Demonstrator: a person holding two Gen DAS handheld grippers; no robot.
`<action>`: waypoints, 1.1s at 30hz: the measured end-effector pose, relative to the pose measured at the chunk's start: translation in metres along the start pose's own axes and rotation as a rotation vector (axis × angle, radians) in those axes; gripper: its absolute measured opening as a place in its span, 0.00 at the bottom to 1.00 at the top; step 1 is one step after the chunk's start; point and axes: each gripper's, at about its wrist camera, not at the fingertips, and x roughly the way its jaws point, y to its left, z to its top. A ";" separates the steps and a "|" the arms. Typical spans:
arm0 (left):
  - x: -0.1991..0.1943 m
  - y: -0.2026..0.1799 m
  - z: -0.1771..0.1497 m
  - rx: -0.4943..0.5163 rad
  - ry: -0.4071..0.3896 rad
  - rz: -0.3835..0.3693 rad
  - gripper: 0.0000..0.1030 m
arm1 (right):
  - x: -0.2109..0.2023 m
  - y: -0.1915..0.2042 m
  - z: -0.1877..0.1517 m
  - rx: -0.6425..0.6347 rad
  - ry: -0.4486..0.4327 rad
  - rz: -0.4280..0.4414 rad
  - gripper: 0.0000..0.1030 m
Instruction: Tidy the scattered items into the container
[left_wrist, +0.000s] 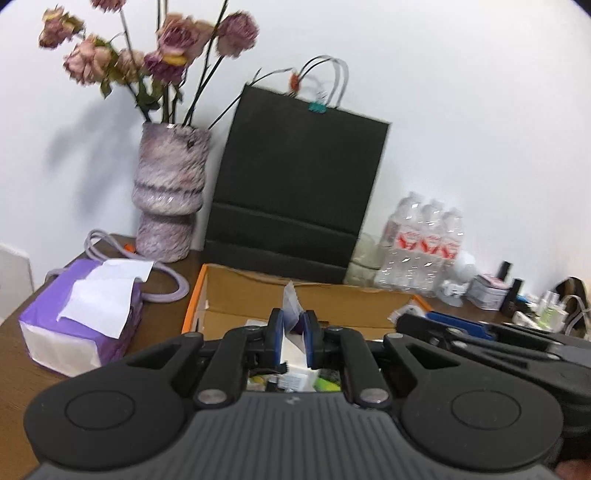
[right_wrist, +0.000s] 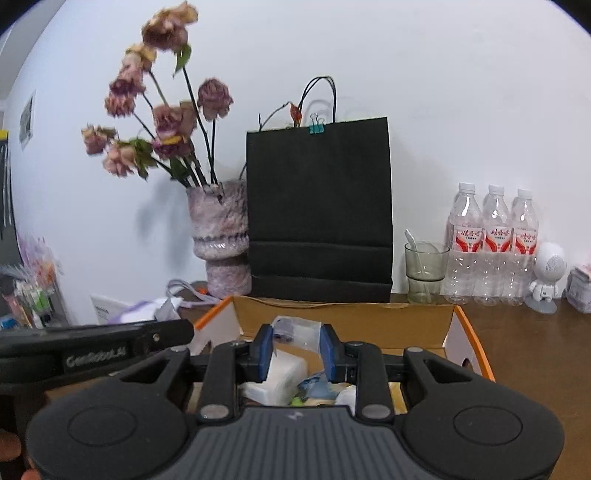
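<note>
Brown table (right_wrist: 524, 350), cardboard box (right_wrist: 343, 321) by back edge. Left gripper (left_wrist: 293, 332) pinches white packet (left_wrist: 291, 301) over it for drop; right gripper (right_wrist: 297, 349) parted, empty.

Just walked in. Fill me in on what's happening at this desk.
A person is tidying loose items into the cardboard box with two handheld grippers. The left gripper is over the box with something white between its fingers; whether it is gripped is unclear. The right gripper hangs open above a white tissue pack and wrappers already inside. A black paper bag stands behind.
</note>
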 end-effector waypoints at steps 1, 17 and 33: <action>0.006 0.001 -0.002 0.004 0.016 0.006 0.12 | 0.005 -0.001 -0.001 -0.014 0.010 -0.001 0.25; 0.031 0.010 -0.017 0.037 0.077 0.088 0.74 | 0.034 -0.010 -0.017 -0.017 0.125 -0.038 0.60; 0.025 0.004 -0.013 0.064 0.061 0.157 1.00 | 0.025 -0.018 -0.007 -0.040 0.120 -0.120 1.00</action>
